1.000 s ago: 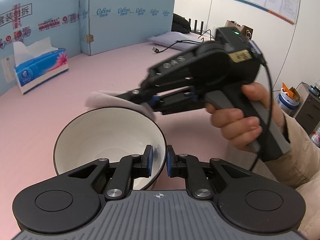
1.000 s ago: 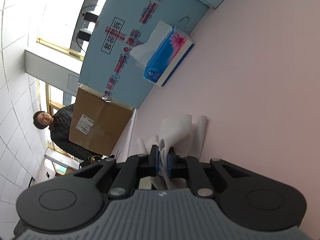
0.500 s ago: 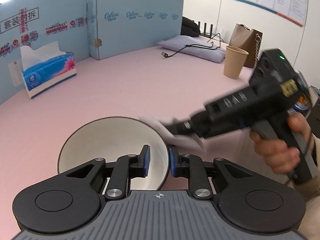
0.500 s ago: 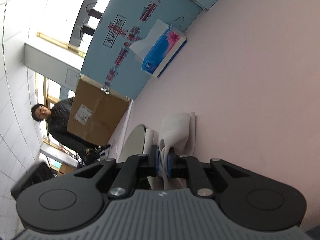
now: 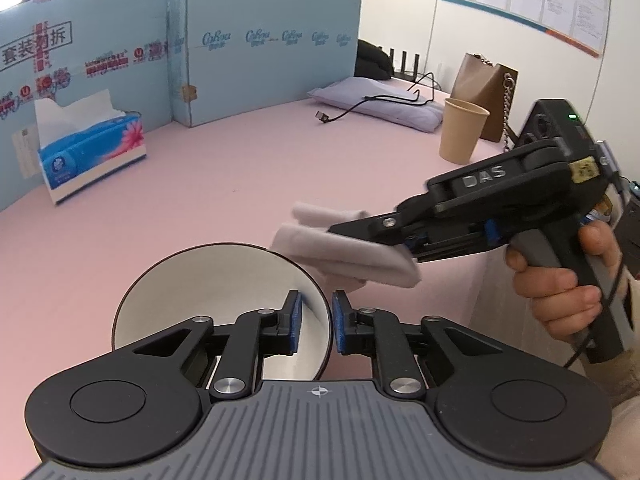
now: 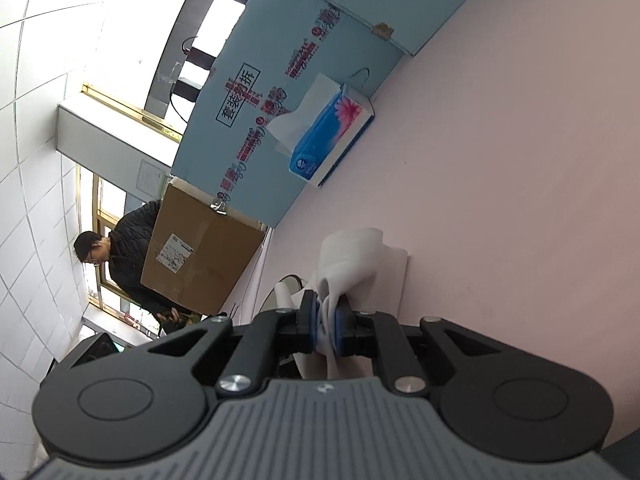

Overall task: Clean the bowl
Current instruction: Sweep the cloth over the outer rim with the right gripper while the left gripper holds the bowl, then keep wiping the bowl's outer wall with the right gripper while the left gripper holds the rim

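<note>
The bowl, white inside with a dark outer wall and rim, sits at the near side of the pink table, directly ahead of the left gripper; only a sliver of its rim shows in the right wrist view. The left gripper straddles the near right part of the rim, one blue pad inside and one outside the wall, and its jaws are closing on that wall; whether the pads already press is not clear, a thin gap appearing to remain. The right gripper, held in a person's hand, is pressed together on a folded white tissue, which projects beyond the fingertips and hangs just beside the bowl's right rim, outside the cavity. The step in hand appears to be bringing the tissue into the bowl to wipe it. To do this well, the rim hold should be firm before any wiping pressure is applied, and the free fold of the tissue, not the fingertips, should meet the glaze and sweep round the inner wall. The bowl's mouth opens upward and is tilted somewhat toward the camera; being round, it has no long axis in plan. The tissue's long axis runs along the right gripper's fingers, pointing toward the bowl. Further off stand a tissue box, a blue cardboard partition and a paper cup.
</note>
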